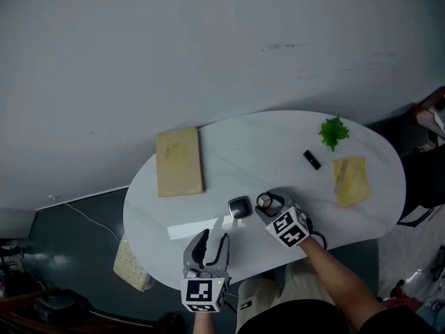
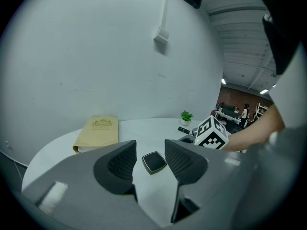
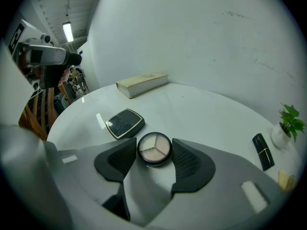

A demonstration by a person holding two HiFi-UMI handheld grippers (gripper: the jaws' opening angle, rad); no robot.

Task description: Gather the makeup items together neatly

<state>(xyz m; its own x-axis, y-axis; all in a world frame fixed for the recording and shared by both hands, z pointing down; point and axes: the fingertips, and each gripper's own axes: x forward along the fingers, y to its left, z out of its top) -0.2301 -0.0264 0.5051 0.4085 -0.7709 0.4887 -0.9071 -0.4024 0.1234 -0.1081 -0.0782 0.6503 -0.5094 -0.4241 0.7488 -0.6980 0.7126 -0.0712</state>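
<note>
White oval table (image 1: 264, 145) under everything, with two grippers above its near edge. Left gripper (image 2: 150, 147): jaws spread, pinching nothing, aimed at the square compact (image 2: 154, 162) lying ahead of them near the middle of the near edge. Right gripper (image 1: 267, 202): jaws closed on the round compact (image 3: 154, 148), pads against both its sides, down at the table top just right of the square one and not touching it.

Seemingly mid-gathering: bringing the round compact in beside the square one. Next, most likely: nudge closer without bumping the neighbour, line up neatly, let go cleanly so as not to drag it back. Then reach toward the far right edge for the lipstick (image 1: 312, 159), well apart from the pair.

Counted, big to small:
- one table
- two tan books, the left book (image 1: 179, 162) toward the far left edge and the right book (image 1: 351, 181) at the right edge
- two grippers
- one small green plant (image 1: 334, 132) at the far right edge
- one square compact
- one round compact
- one black lipstick

Three makeup items in all, two near each other.
</note>
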